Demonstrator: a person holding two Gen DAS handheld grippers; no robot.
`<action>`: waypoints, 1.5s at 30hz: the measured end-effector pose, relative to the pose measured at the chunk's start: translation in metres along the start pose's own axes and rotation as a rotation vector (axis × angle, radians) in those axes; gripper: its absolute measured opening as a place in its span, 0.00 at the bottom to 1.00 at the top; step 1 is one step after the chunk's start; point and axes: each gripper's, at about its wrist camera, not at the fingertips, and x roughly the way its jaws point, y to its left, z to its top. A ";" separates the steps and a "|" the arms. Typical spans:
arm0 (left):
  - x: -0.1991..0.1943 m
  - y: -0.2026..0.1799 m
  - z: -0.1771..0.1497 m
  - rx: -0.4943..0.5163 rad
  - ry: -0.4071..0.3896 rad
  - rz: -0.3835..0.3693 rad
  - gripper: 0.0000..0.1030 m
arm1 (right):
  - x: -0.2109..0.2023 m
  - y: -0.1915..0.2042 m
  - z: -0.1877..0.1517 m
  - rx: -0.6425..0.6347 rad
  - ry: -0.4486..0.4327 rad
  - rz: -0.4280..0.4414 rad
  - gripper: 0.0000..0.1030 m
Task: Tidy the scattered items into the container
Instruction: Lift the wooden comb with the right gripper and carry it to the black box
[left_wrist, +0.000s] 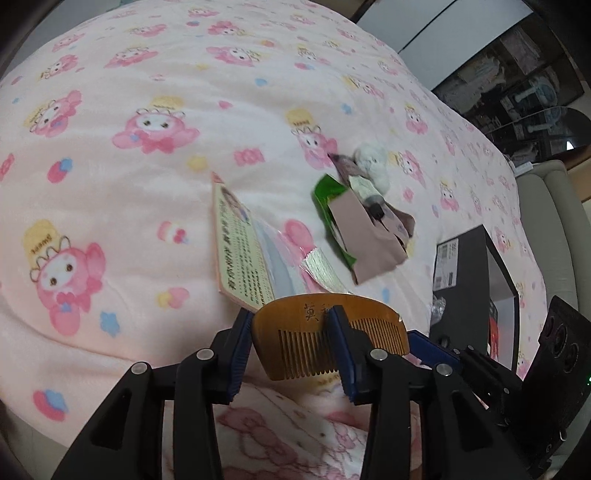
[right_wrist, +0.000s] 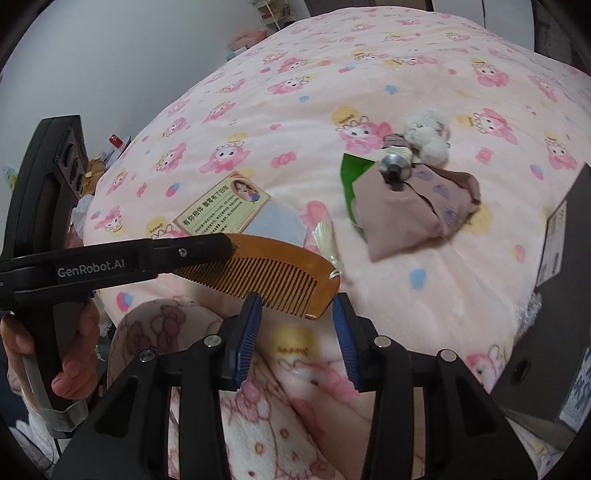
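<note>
Gripping the wooden comb (left_wrist: 325, 332) by one end, the left tool (left_wrist: 291, 347) holds it above the bed (left_wrist: 110, 92) while the right tool (right_wrist: 297, 332) hangs empty, fingers apart. The black box (left_wrist: 469, 266) sits well off to the right; such a shallow bite could let the comb twist free in transit, judging by the overhang.

A home bedroom: bed under pink cartoon blanket (left_wrist: 147, 184).

card (right_wrist: 225, 210) left of pouch (right_wrist: 417, 210) | tube (right_wrist: 397, 164) on pouch | toy (right_wrist: 428, 134) behind
</note>
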 end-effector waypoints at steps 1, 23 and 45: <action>0.001 -0.003 -0.003 0.003 0.006 -0.005 0.35 | -0.004 -0.003 -0.003 0.005 -0.005 -0.002 0.41; 0.080 -0.073 -0.019 0.091 0.180 -0.081 0.35 | -0.019 -0.077 -0.059 0.163 0.024 -0.118 0.41; 0.095 -0.079 -0.039 0.158 0.266 -0.040 0.35 | -0.008 -0.101 -0.076 0.235 0.086 -0.099 0.41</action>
